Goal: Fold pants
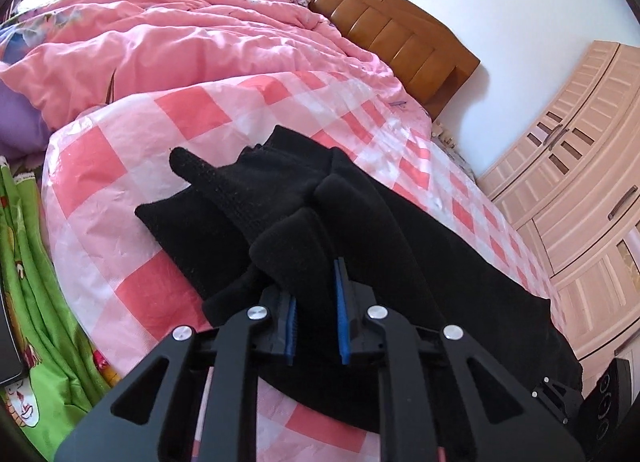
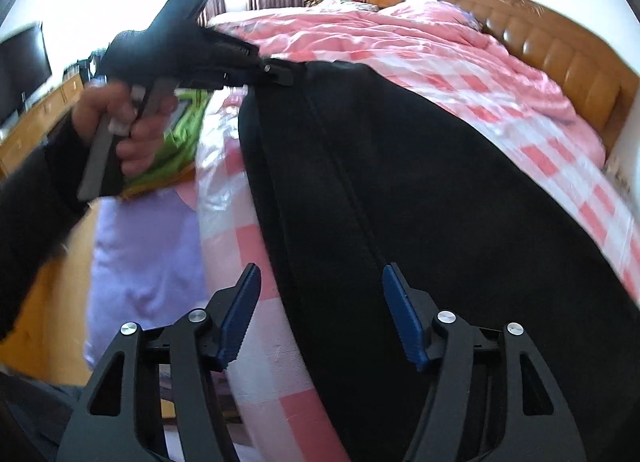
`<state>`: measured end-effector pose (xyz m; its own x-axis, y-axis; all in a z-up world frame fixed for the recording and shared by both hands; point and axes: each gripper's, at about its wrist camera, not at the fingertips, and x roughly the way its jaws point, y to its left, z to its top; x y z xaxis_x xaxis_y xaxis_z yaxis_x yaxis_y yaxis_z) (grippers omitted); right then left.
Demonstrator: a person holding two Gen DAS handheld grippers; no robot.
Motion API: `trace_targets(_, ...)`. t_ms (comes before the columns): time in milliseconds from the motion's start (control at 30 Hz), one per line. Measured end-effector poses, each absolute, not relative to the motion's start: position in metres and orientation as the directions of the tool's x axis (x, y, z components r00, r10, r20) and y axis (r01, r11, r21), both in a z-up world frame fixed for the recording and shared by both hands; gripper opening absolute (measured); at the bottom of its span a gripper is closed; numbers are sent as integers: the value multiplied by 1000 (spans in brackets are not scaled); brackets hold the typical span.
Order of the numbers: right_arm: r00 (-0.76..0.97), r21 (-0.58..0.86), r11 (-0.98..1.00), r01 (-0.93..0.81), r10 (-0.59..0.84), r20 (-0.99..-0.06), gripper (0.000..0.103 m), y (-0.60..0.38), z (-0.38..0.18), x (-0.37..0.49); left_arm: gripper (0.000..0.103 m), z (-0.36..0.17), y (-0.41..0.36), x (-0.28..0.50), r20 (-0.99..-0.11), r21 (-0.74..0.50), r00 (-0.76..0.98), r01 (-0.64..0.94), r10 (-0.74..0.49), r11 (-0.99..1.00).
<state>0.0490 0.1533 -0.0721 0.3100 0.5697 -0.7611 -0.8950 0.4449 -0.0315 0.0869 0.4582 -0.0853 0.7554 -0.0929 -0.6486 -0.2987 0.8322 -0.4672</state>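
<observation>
Pants (image 2: 400, 202): black, heavy knit, laid lengthwise along the near edge of the bed; one end bunched and lifted in folds, the rest flat with a seam line down the middle.
Bunched end (image 1: 280, 198): gathered into thick rolls right at the left tool's blue pads, probably pinched so that end can be carried over the flat part.
Left gripper (image 1: 316, 326): clamped on a wad of the black fabric, blue pads pressed in from both sides; seen from the right wrist view as a black tool meeting the far end of the pants, trigger squeezed by a hand (image 2: 120, 130) in a dark sleeve.
Right gripper (image 2: 320, 314): jaws parted, straddling the seam of the flat part, nothing pinched; likely lining up for a second hold so both ends move together.
Bed cover (image 1: 168, 110): pink-and-white checked, glossy like plastic sheeting, directly under the pants; a smooth base that should let the cloth slide.
Quilt (image 1: 180, 26): pink, heaped toward the far side, well apart from the pants.
Headboard (image 1: 400, 22): brown wood, beyond the quilt.
Wardrobe (image 1: 568, 166): pale, panelled, beside the bed.
Stage: judged early, first fold not yet laid down.
</observation>
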Motion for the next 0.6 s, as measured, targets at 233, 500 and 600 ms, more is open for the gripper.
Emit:
trace_targets(233, 347, -73, 462, -884, 544, -764, 40, 154, -73, 58, 10, -81, 452, 82, -641, -440, 764, -281, -80, 853)
trace_targets(500, 365, -80, 455, -887, 584, -725, 11, 150, -56, 49, 9, -57, 445, 73, -599, -415, 799, -260, -47, 872)
trace_targets(600, 357, -68, 451, -890, 596, -720, 11, 149, -54, 46, 9, -65, 448, 69, -606, -425, 794, -271, -49, 863)
